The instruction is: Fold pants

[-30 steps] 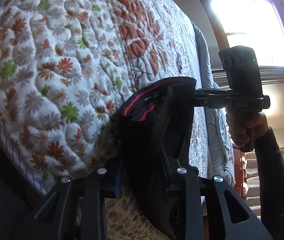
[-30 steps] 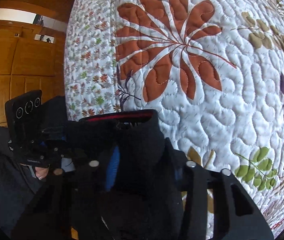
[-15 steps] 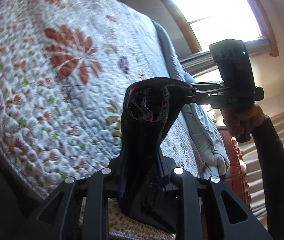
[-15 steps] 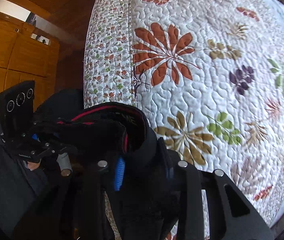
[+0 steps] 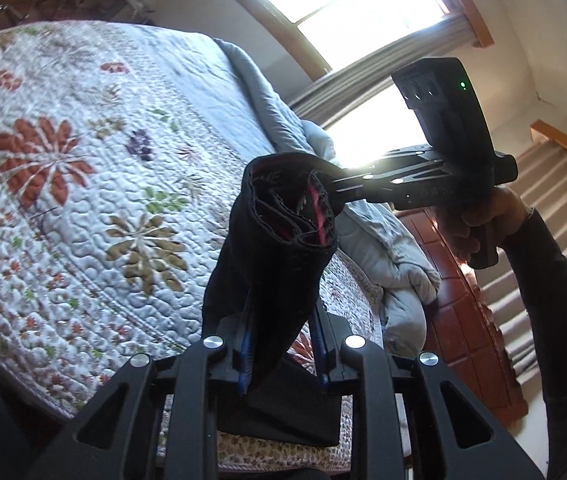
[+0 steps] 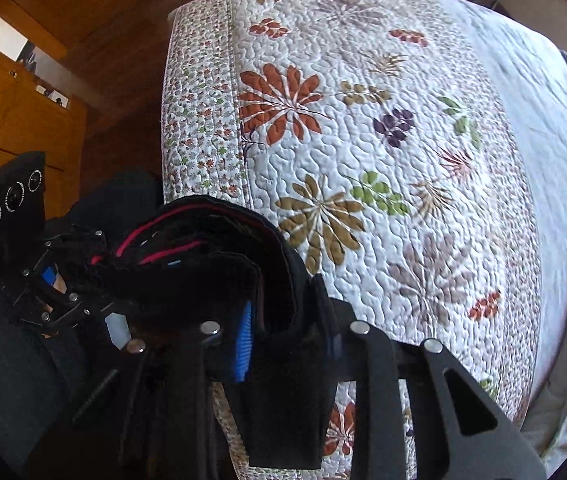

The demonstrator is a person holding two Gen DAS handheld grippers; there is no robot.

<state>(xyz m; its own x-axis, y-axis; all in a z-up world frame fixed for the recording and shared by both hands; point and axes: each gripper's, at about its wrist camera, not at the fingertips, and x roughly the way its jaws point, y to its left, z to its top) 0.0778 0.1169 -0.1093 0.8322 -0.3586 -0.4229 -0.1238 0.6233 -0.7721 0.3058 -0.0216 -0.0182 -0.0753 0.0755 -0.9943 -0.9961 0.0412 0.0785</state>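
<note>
Black pants (image 5: 279, 248) with a red stripe inside the waistband hang bunched in the air above the bed. My left gripper (image 5: 281, 320) is shut on one part of the cloth, which drapes down past its fingers. In the left wrist view my right gripper (image 5: 329, 190), held by a hand in a dark sleeve, grips the waistband from the right. In the right wrist view the pants (image 6: 219, 256) fill the right gripper (image 6: 287, 332), whose jaws are closing on the cloth. The left gripper (image 6: 83, 264) holds the far end at the left.
The bed's floral quilt (image 6: 363, 120) spreads flat below. A grey duvet (image 5: 383, 248) lies bunched along its far side by a red-brown wooden panel (image 5: 463, 300). A bright window (image 5: 343, 0) is behind. Wooden cabinets (image 6: 11, 112) and a dark floor lie left of the bed.
Both grippers have risen with the pants, so the quilt looks smaller and farther below. The left view has rolled and tipped up, bringing the window and duvet into sight.
</note>
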